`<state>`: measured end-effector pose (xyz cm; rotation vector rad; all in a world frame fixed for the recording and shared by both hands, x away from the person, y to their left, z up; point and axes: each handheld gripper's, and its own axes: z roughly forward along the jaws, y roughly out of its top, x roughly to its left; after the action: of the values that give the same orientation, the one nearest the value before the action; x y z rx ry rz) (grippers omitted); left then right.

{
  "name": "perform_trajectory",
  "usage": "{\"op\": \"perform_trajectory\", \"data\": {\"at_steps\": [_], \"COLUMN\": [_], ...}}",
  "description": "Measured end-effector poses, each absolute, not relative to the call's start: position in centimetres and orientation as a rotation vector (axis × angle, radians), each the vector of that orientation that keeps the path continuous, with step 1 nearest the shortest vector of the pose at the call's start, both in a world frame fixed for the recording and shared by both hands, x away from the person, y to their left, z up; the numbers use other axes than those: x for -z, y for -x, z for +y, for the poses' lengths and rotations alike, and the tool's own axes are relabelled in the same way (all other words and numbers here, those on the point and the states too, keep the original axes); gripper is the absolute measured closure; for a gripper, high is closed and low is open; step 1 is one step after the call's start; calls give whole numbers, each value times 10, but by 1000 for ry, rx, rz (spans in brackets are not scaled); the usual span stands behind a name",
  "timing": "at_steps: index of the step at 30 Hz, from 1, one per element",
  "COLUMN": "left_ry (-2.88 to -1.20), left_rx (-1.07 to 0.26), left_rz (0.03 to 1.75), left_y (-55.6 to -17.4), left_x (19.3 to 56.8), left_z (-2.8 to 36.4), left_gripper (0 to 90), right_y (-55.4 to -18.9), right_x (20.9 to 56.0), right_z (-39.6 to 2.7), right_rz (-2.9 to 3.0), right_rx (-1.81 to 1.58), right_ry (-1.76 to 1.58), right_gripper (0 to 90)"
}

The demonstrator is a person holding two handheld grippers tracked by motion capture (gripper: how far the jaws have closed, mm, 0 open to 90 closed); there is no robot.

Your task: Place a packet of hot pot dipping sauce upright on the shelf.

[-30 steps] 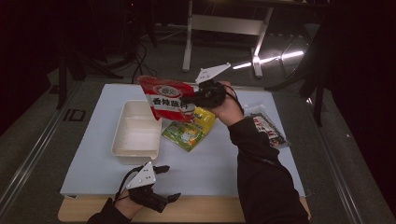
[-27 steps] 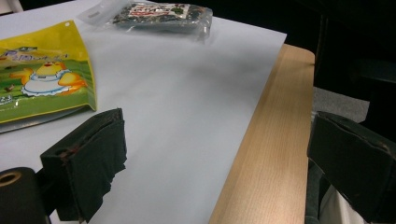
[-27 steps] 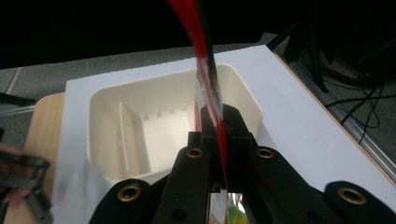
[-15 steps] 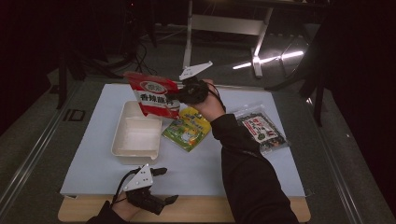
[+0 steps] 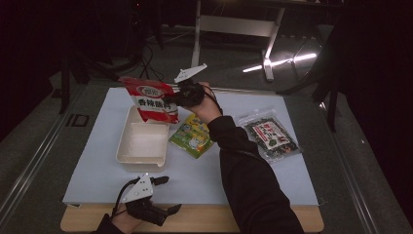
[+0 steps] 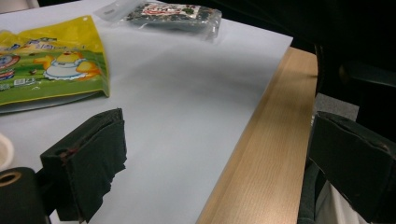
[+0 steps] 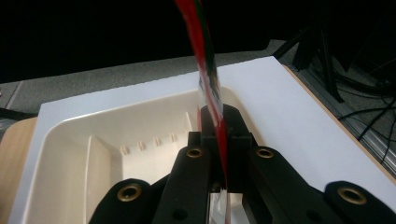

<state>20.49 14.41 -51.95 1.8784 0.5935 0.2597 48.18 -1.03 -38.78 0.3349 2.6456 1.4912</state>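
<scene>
- The left gripper [image 5: 163, 195] rests at the table's near wooden edge [image 6: 261, 154], jaws spread wide with nothing between them.
- The white tray [image 5: 141, 142] sits on the pale sheet [image 5: 97, 161], left of centre (open side up).
- The red snack bag [image 5: 152, 100] hangs in the air above the tray's far end, pinched at its edge by the right gripper [image 5: 176, 100], whose jaws are pressed tight on it; in the right gripper view the bag [image 7: 208, 79] stands edge-on above the tray [image 7: 107, 140].
- The yellow-green packet [image 5: 191, 136] lies flat just beside the tray.
- The dark seaweed packet [image 5: 270, 135] lies well apart, towards the right.
</scene>
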Motion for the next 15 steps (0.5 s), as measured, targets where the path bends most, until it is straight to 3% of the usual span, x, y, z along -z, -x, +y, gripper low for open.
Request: {"op": "perform_trajectory", "data": {"at_steps": [15], "left_ry": [-1861], "left_rx": [-267], "left_rz": [626], "left_y": [-199], "left_x": [520], "left_z": [152], "left_gripper": [55], "right_y": [-501], "right_x": [409], "right_z": [16], "right_rz": [2635], "right_rx": [-1535], "right_ry": [-351], "right_gripper": [900]}}
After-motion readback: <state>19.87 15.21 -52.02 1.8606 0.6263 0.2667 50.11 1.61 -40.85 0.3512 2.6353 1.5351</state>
